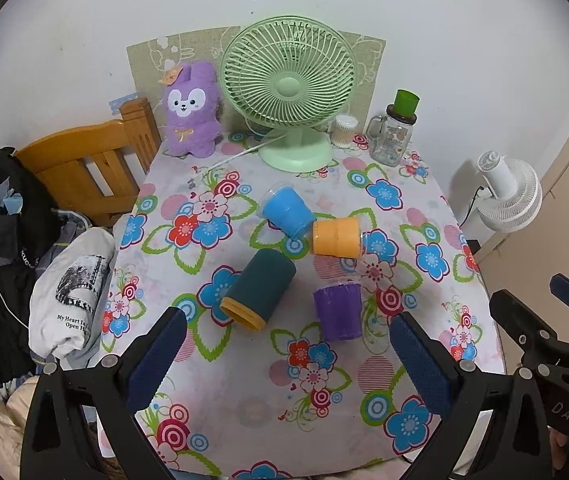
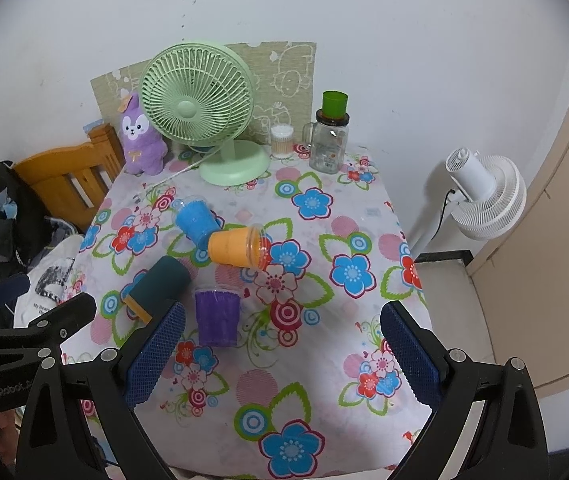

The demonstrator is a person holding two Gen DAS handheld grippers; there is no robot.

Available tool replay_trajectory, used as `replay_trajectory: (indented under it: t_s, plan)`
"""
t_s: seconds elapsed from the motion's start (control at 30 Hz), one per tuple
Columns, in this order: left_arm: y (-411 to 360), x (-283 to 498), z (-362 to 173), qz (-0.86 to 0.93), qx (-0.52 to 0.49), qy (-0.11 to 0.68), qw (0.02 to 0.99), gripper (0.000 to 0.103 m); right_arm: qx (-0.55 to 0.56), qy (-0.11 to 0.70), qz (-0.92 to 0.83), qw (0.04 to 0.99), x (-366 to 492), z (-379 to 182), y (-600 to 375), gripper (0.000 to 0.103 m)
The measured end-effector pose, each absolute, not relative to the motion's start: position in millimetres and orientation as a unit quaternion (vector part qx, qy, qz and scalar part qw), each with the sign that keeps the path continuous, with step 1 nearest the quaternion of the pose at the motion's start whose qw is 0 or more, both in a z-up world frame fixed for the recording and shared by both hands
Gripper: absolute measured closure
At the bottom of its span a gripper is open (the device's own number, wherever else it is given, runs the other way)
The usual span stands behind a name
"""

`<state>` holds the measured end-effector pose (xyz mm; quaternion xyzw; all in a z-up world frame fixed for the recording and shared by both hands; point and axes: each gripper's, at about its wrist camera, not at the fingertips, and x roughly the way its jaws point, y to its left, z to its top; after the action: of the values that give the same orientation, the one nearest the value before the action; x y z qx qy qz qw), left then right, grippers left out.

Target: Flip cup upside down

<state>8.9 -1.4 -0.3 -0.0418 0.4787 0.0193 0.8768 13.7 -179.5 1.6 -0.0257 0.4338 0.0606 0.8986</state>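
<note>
Cups lie mid-worktop (image 1: 244, 400): teal cup (image 1: 258, 288), blue cup (image 1: 287, 213) and orange cup (image 1: 337, 237) are seen tipped on their sides, purple cup (image 1: 339, 312) upright. Left gripper (image 1: 288, 364) and right gripper (image 2: 282, 360) are held spread, empty. Rolling is risked (smooth cylindrical plastic on slippery floral cloth); neighbours may be knocked.

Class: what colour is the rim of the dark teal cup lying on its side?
Yellow-orange rim, clearest in the left wrist view.

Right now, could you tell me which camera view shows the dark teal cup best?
The left wrist view: the dark teal cup lies whole on its side, yellow rim visible. In the right wrist view, the right gripper finger hides part of its rim.
</note>
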Motion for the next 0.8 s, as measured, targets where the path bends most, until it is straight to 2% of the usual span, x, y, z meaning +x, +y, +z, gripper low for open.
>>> replay_trajectory:
  t_s: [0.8]
  plan:
    - [-3,26,-16,0.033,-0.04,0.497,0.866,0.001,-0.031,0.455,0.08,0.886,32,-13,-180,0.004]
